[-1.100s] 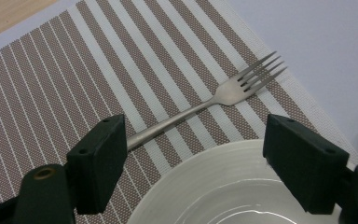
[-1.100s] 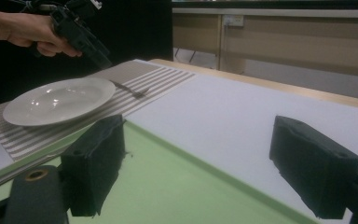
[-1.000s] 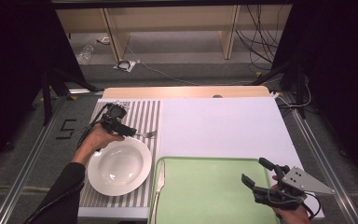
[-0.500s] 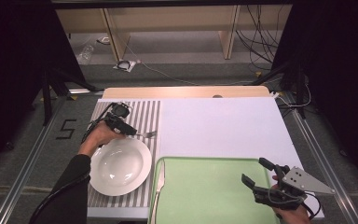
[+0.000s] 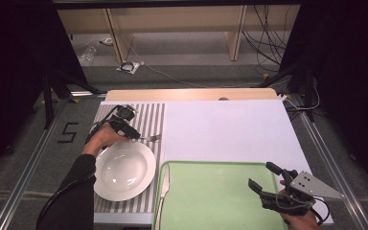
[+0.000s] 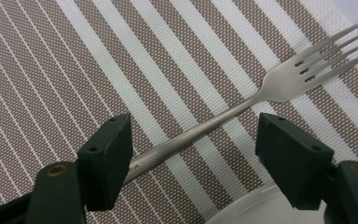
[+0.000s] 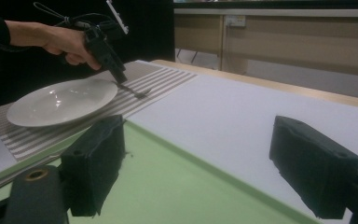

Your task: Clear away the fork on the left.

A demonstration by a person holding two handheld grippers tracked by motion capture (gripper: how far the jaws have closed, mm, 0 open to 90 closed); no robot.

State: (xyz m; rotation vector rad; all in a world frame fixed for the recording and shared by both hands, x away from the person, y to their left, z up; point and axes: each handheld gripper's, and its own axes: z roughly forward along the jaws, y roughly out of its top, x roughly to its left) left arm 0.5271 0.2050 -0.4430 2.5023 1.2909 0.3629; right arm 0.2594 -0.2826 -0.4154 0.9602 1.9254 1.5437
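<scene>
Presently, the left hand-held gripper (image 5: 135, 135) is lowered over the striped placemat (image 5: 151, 115) at the left of the tabletop (image 5: 225, 124), its jaws straddling the handle of a metal fork (image 5: 152, 138). In the left gripper view the fork (image 6: 242, 109) lies flat on the placemat (image 6: 74, 70), handle running between the two black jaws and tines pointing up and to the right. A gap shows between the handle and the right-hand pad; the other pad stands just beside or against the handle, and contact cannot be confirmed. The jaws have just been closing, with the fork handle between them; they are released, not yet clamped on it.

The fork rests just beyond the far rim of a white deep plate (image 5: 124, 170), which sits on the same placemat. The plate's rim (image 6: 256, 210) appears at the bottom edge of the left gripper view.

The right hand-held gripper (image 5: 268, 184) hovers over the near right corner of a green tray (image 5: 211, 191), jaws spread wide with nothing between them. In the right gripper view (image 7: 200, 172) the tray surface (image 7: 168, 186) lies beneath the jaws, and the left hand (image 7: 70, 44) with its gripper is seen farther off, tip down at the fork (image 7: 135, 90) beside the plate (image 7: 60, 100).

A second piece of cutlery (image 5: 163, 191) lies along the tray's left edge; its type cannot be told.
</scene>
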